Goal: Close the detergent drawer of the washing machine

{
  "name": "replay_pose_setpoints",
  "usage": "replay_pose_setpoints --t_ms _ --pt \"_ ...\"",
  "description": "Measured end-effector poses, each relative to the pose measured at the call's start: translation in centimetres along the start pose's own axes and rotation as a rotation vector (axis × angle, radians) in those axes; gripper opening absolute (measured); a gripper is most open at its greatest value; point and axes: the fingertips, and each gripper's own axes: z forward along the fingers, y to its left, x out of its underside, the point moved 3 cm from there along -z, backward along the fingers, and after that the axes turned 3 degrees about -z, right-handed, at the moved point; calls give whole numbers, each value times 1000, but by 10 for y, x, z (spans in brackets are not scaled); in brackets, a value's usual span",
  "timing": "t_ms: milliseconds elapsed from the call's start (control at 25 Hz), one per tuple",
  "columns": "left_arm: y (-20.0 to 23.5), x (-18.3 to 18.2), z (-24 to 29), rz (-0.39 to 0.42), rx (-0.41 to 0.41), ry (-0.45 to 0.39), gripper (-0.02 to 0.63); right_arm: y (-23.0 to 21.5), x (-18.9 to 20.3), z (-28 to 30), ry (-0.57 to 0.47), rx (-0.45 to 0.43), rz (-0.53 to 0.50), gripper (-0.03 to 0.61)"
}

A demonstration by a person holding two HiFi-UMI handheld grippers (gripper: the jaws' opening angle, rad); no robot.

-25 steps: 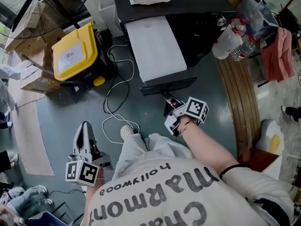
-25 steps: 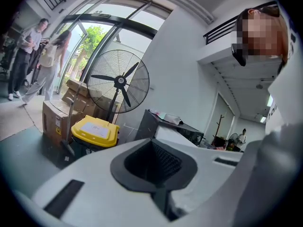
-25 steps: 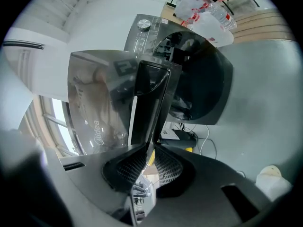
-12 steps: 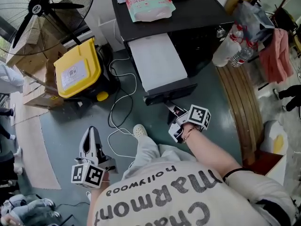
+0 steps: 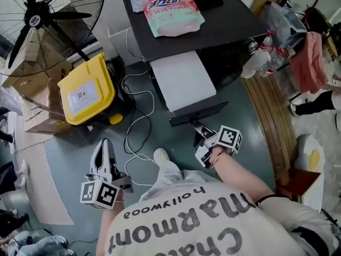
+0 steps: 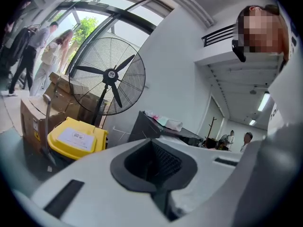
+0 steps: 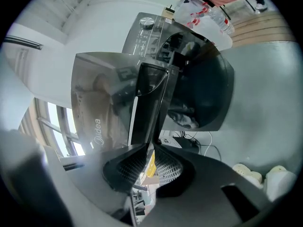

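The dark washing machine (image 5: 213,25) stands ahead with a pale side panel (image 5: 184,79). In the right gripper view I see its control knob (image 7: 147,22) and round door opening (image 7: 203,89). A dark flat panel (image 7: 151,103) sticks out from the machine into my right gripper (image 7: 147,150), which is shut on the panel's edge. Whether that panel is the detergent drawer or the door I cannot tell. The same right gripper (image 5: 201,136) shows low, by the machine's near corner. My left gripper (image 5: 103,152) hangs over the floor, shut and holding nothing.
A detergent bag (image 5: 170,7) lies on the machine's top. A yellow-lidded bin (image 5: 85,92), cardboard boxes and a big floor fan (image 5: 37,20) stand to the left. White cables (image 5: 139,127) trail on the grey floor. Bottles (image 5: 261,57) and wooden boards (image 5: 274,121) are at the right. People stand in the distance.
The head view has shifted, so the machine sits lower in frame. My left gripper has moved forward a little over the floor. The right gripper keeps its hold on the dark panel.
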Motion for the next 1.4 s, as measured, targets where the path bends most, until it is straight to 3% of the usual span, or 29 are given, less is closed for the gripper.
replay_pose_setpoints --t_ms 1040,1400 --pt "44 -53 103 35 155 38 8 4 -10 41 -108 61 36 72" --pt "46 -60 119 51 194 33 8 6 -17 52 -146 27 24 72"
